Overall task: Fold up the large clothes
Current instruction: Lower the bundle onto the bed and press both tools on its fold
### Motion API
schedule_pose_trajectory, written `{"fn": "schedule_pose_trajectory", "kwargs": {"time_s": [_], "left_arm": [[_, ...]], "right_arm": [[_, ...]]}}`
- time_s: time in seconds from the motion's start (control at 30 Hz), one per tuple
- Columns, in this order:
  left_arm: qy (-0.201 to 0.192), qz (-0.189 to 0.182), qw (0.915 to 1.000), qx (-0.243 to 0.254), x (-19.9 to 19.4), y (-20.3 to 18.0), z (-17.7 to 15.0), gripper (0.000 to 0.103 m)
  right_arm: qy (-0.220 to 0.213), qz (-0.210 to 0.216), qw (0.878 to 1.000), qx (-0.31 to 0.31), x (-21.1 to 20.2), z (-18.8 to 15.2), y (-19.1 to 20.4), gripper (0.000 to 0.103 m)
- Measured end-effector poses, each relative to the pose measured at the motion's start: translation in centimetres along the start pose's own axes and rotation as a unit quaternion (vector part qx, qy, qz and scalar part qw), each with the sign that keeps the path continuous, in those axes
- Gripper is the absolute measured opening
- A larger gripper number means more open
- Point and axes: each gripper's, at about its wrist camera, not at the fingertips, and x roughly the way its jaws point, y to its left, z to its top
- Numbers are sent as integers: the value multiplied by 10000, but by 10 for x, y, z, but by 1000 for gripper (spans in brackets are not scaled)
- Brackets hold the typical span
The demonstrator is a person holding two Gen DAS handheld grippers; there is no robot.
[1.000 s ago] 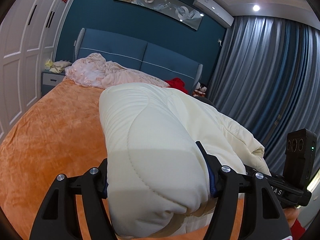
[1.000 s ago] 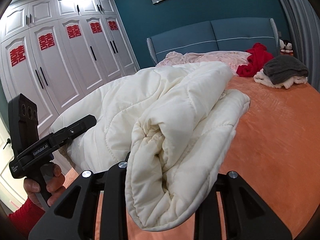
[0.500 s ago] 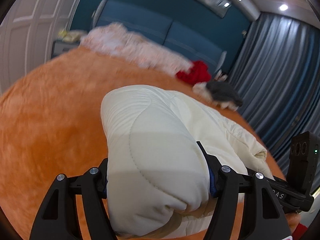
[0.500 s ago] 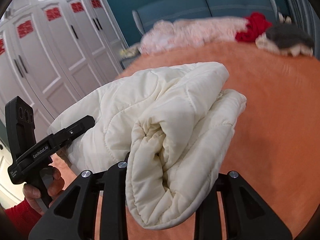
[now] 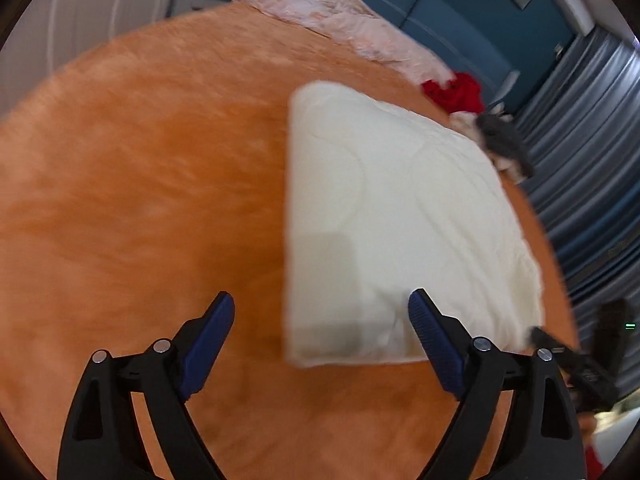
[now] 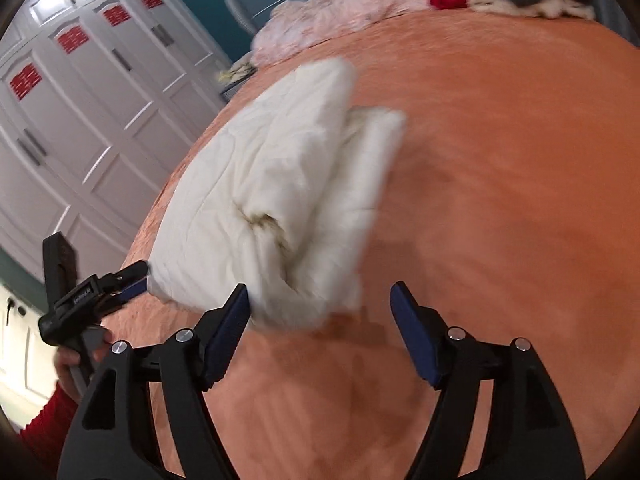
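Coat [image 5: 392,216], folded, lies on the bed [image 5: 140,184] just ahead of both grippers: left gripper [image 5: 320,312] and right gripper [image 6: 320,300] have just spread their fingers, empty.

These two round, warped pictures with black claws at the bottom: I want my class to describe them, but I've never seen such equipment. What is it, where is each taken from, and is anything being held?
There is no robot here. A person holds a two-finger gripper in each hand, and each gripper carries a wide-angle camera that looks along its fingers. That lens bends the room into a circle.

One picture looks out from the left gripper, the other from the right gripper. Each also catches the other tool at its edge.

A folded cream quilted coat lies on an orange bedspread. Pink bedding, a red garment and a grey garment lie near the headboard.

Both sets of jaws have just been opening. Neither grips the coat now.
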Motion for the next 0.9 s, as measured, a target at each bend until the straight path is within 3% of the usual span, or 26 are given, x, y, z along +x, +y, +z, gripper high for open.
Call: {"fn": "schedule_pose_trajectory", "kwargs": {"time_s": [0.07,0.17,0.23,0.27,0.33,0.43,0.63,0.9], "left_arm": [[-190,604,9976,282,-20,-14,17,87],[-496,1113,9903,672,-34,-49,48,78],[-575,1182,9880,813,-31,-73,69,58],[-573,1169,9879,841,-26,-81,77,53],[-480,1207,9875,890,-7,-98,95,27],[-330,1292,9865,946,24,-114,111,13],[-118,1450,9835,1072,79,-123,121,6],[-26,1606,9807,1118,131,-117,118,4]], "right_arm": [[-73,-257,9995,-178,-15,13,10,51],[-277,-730,9936,-819,-26,44,47,30],[-480,-772,9896,-1111,-26,68,77,28],[-565,-764,9887,-1160,-22,79,88,28],[-675,-842,9870,-1190,-7,103,109,27],[-626,-1030,9866,-1097,20,124,118,27],[-402,-1400,9860,-812,86,139,102,27],[-97,-1667,9832,-739,146,129,75,27]]}}
